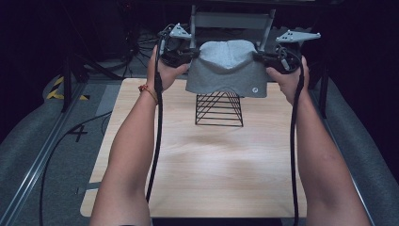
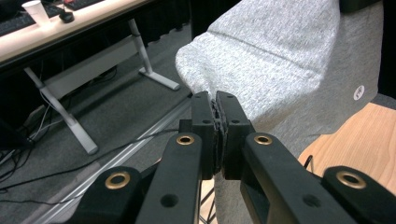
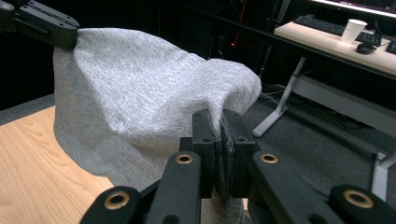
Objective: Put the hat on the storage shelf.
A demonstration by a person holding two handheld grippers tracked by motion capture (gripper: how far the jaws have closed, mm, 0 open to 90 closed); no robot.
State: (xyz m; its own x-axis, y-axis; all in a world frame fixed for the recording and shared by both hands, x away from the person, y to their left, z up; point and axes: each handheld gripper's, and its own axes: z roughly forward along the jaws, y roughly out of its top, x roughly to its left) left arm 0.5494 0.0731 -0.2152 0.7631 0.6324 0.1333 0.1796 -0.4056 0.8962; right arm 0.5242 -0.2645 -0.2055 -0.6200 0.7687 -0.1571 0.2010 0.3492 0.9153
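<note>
A grey knitted cloth (image 1: 229, 66) hangs stretched between my two grippers, above a black wire rack (image 1: 219, 109) on the wooden table (image 1: 197, 165). My left gripper (image 1: 190, 55) is shut on the cloth's left edge; its jaws pinch the fabric (image 2: 215, 105) in the left gripper view. On the cloth's right edge my right gripper (image 1: 262, 58) is shut, with fabric pressed between its jaws (image 3: 221, 122). The cloth (image 3: 140, 93) sags in the middle, and a small round white logo (image 1: 254, 89) shows near its lower right corner. The other gripper (image 3: 39, 21) holds the far corner in the right gripper view.
The wire rack stands at the back middle of the table, partly hidden under the cloth. A desk with a white cup (image 3: 353, 29) and a keyboard stands beyond. Grey floor and metal rails (image 1: 33, 165) flank the table. Cables trail along both forearms.
</note>
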